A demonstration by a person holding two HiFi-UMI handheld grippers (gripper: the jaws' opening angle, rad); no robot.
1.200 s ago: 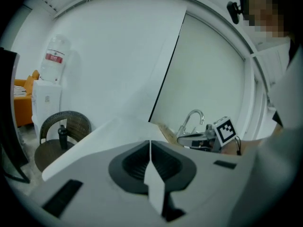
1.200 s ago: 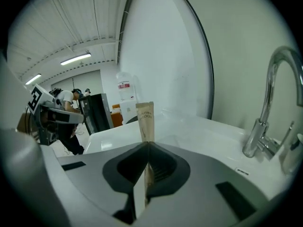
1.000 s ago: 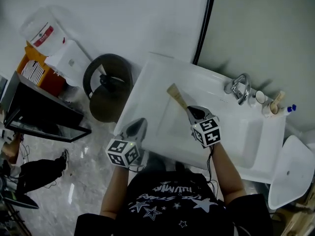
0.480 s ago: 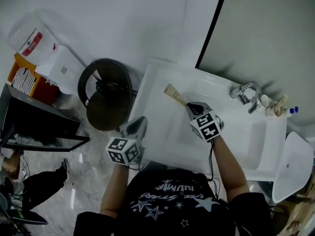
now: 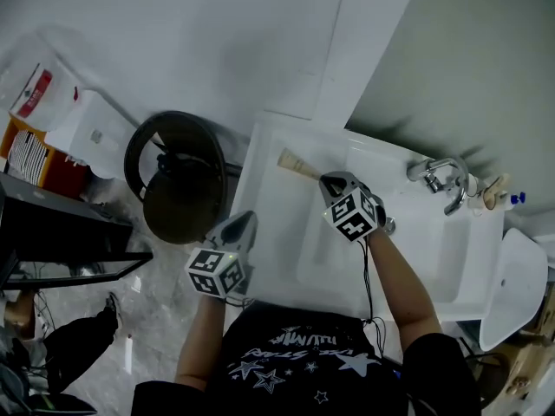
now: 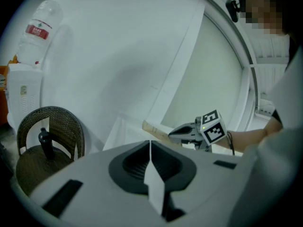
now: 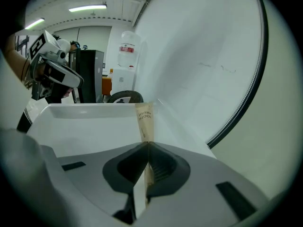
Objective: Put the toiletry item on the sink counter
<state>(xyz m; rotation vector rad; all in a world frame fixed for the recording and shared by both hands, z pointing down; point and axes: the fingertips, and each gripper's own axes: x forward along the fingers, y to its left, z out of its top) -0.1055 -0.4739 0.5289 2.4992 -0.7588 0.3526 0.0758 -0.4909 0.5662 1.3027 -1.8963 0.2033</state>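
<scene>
A flat tan toothbrush packet [image 5: 297, 165] [image 7: 145, 121] [image 6: 154, 129] is pinched at one end by my right gripper [image 5: 328, 181] [image 7: 147, 144], which is shut on it. The packet sticks out toward the sink's back left corner, over the white sink counter [image 5: 260, 180] [image 7: 85, 122]. My left gripper [image 5: 241, 230] [image 6: 150, 148] hangs off the sink's front left edge, shut with nothing between its fingers. In the left gripper view the right gripper [image 6: 182, 132] shows with its marker cube.
A faucet [image 5: 438, 178] and small bottles [image 5: 496, 193] stand at the sink's back right. A dark wicker bin [image 5: 178, 176] [image 6: 45, 141] sits on the floor left of the sink. A water dispenser [image 5: 69, 120] with a bottle stands further left.
My right gripper has carried the packet toward the sink's back left corner. The left gripper has held roughly where it was.
</scene>
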